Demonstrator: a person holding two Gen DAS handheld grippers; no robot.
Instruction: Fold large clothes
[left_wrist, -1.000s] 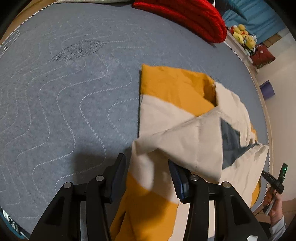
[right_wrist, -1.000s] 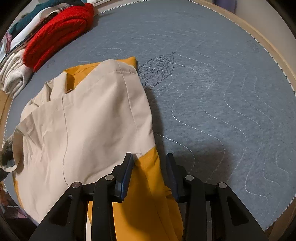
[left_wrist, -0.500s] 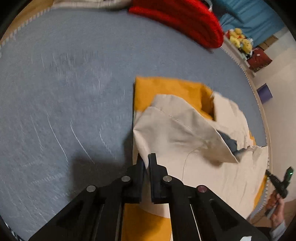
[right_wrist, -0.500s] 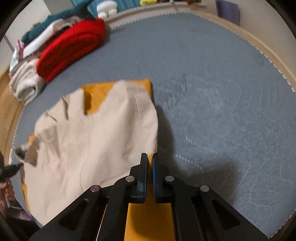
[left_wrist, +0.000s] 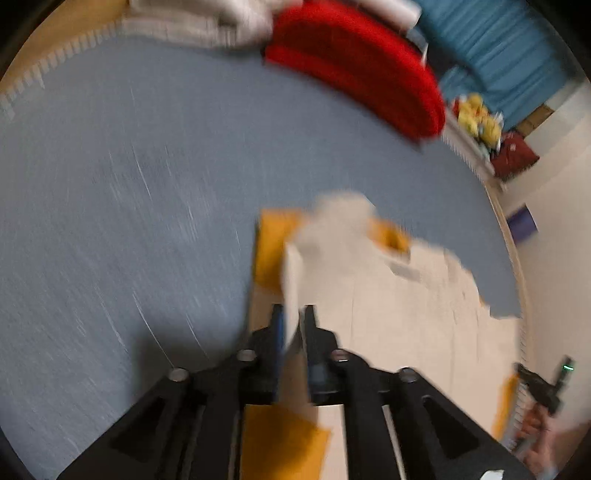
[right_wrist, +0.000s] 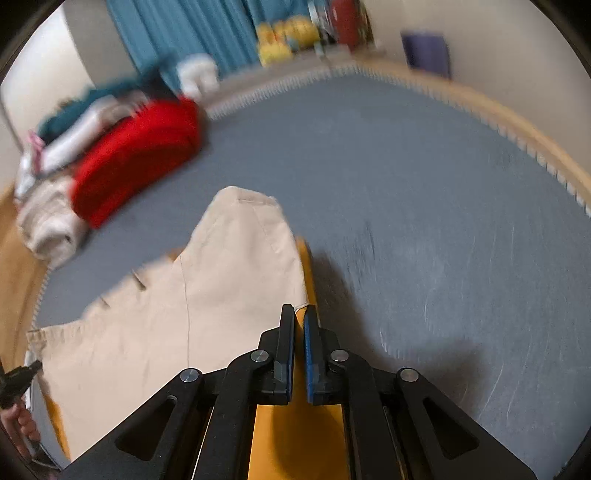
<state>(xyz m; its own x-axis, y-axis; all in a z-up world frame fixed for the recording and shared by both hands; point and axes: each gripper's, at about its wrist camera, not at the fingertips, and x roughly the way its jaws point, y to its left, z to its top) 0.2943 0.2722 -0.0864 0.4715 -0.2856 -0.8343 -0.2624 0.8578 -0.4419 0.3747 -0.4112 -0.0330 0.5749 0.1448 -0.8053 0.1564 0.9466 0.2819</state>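
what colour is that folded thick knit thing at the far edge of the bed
Bright red folded knit, clearest in the right wrist view.

One beige-and-mustard garment (right_wrist: 207, 314) spread on one grey quilted cover (right_wrist: 424, 192) — that's the single big piece in play. Two black grippers: the left gripper (left_wrist: 293, 325) and the right gripper (right_wrist: 299, 325), one per hand. Back by the edge, one red folded garment (right_wrist: 136, 158) — beside it one pale rolled item (right_wrist: 48, 225). Further off, one cluster of yellow plush toys (right_wrist: 284, 33), too blurred to count singly.
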